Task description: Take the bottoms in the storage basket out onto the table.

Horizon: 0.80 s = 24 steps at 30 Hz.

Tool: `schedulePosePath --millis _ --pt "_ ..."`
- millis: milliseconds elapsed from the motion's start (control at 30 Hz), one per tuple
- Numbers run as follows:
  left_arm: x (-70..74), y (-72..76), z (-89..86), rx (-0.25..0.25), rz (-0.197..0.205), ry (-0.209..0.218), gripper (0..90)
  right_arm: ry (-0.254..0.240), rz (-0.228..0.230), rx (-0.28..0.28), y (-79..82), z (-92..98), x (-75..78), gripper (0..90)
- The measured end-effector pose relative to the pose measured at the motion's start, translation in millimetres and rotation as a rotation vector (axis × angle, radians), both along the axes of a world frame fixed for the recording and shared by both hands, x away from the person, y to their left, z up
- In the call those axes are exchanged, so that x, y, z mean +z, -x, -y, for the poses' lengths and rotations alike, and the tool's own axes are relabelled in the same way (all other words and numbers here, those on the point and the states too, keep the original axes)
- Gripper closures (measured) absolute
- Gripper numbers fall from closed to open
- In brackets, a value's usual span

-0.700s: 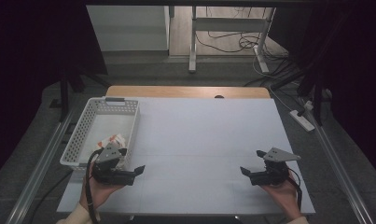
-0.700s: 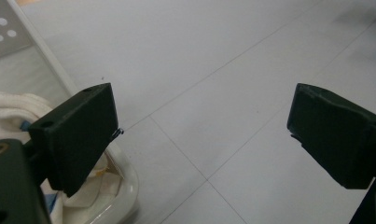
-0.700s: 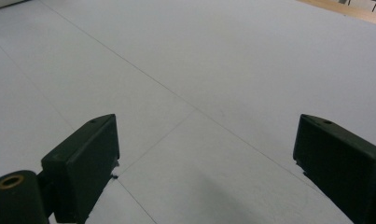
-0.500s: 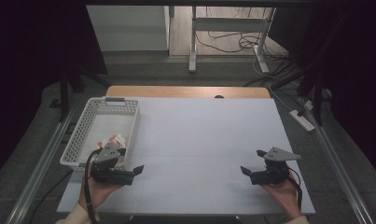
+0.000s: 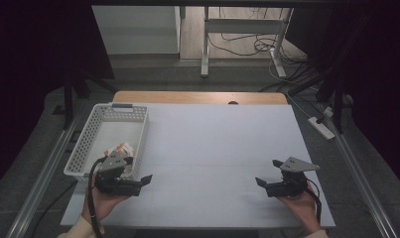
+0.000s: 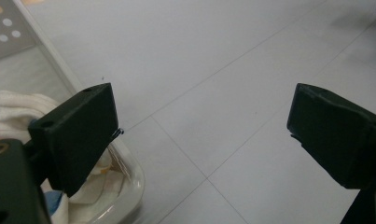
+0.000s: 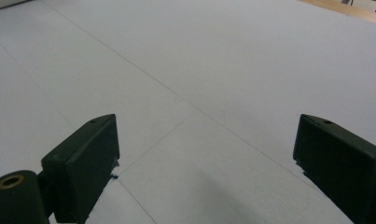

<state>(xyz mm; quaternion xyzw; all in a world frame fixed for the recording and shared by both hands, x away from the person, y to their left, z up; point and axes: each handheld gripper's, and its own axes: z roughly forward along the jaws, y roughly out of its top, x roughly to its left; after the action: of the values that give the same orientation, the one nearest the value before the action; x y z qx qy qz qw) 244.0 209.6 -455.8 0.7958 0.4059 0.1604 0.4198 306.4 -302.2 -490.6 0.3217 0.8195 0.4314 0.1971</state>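
At the near left corner of the table we hold our left gripper [image 5: 144,181] just beside the white basket [image 5: 91,133], its jaws wide apart with nothing between them. Our right gripper [image 5: 261,181] rests low at the near right, well apart from the left one, jaws likewise spread and empty over bare surface.

The things nearest our left hand are the bundled cloth items [image 6: 15,108] lying in the near end of the basket; in the high view they show as a small pale heap with a touch of orange [image 5: 119,148]. In the left gripper view the white fabric sits just behind the left jaw, inside the basket's rim [image 6: 129,172], with a bit of blue beneath it.

We judge that we are at the start of a step: both tools are poised and nothing is gripped yet. The next move would likely call for turning the left gripper toward the basket, lifting over its wall, and coming down on the fabric without catching the rim.

The table [image 5: 222,148] is covered in a plain white sheet with faint seam lines. Beyond its far wooden edge lie a dark floor, table legs, loose cables [image 5: 247,47] and a power strip [image 5: 322,128] at the right.
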Motion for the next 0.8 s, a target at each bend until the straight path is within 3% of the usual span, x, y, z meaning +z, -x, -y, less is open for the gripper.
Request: schedulePosePath --millis 800 --pt "12.3 -9.2 -1.2 -0.016 -0.02 -0.004 8.4 0.005 -0.014 0.015 -0.9 -1.4 -2.7 7.2"
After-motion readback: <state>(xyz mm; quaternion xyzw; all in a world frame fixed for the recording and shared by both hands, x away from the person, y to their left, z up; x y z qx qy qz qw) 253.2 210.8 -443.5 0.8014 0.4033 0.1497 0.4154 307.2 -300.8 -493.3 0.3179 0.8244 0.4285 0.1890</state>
